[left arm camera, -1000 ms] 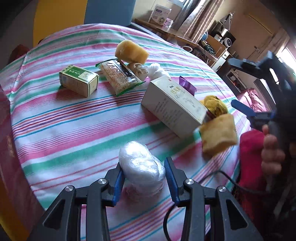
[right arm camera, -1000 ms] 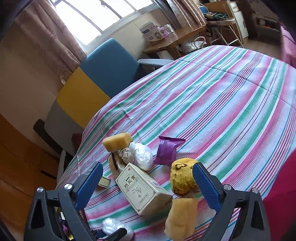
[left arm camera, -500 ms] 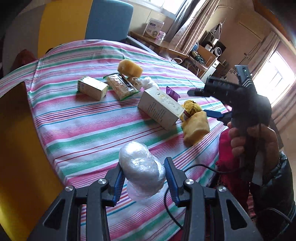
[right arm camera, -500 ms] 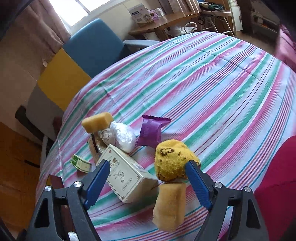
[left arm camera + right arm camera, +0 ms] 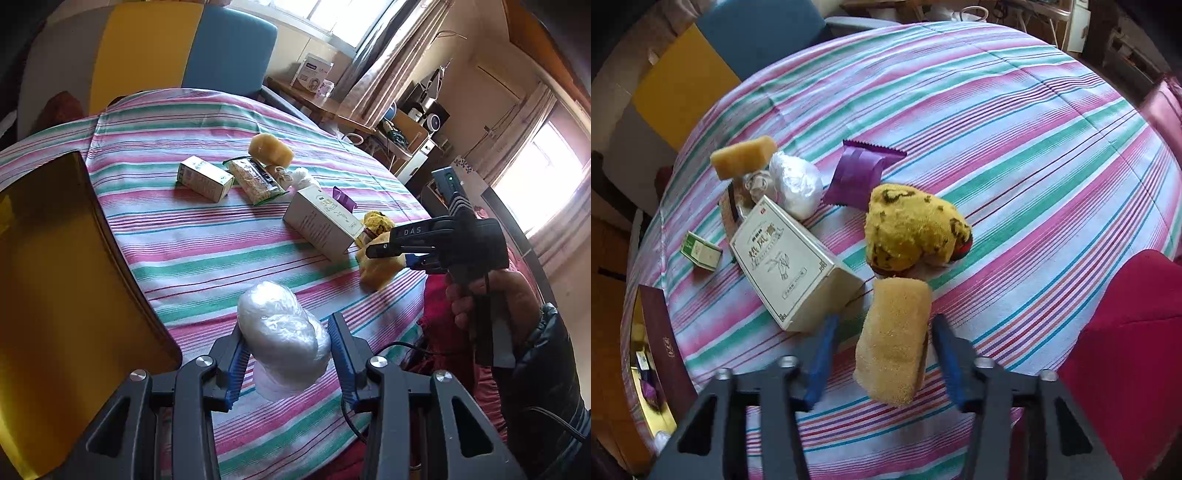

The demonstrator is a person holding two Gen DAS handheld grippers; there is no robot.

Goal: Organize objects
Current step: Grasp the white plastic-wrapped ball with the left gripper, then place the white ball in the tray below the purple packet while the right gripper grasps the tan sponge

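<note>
Left hand-held gripper (image 5: 286, 356) pinching plastic bundle (image 5: 282, 332), lifted for stowing; right hand-held gripper (image 5: 882, 356) narrowing, unpressed, straddling near sponge (image 5: 894, 339) for pickup.

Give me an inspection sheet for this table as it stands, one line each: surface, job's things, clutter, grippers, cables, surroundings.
Surface: round table under a striped cloth, items loose on it.
Job's things: near sponge; far sponge; white box; yellow plush; purple packet; small green box; snack bar; white plastic bundle; gold box at the edge.
Clutter: nothing seen.
Grippers: left gripper shut on a clear plastic bundle, off the cloth; right gripper has just been closing, near sponge between its jaws, one pad not touching.
Cables: black cable beside the left gripper.
Surroundings: blue and yellow chair, wooden desk, red cloth.
</note>
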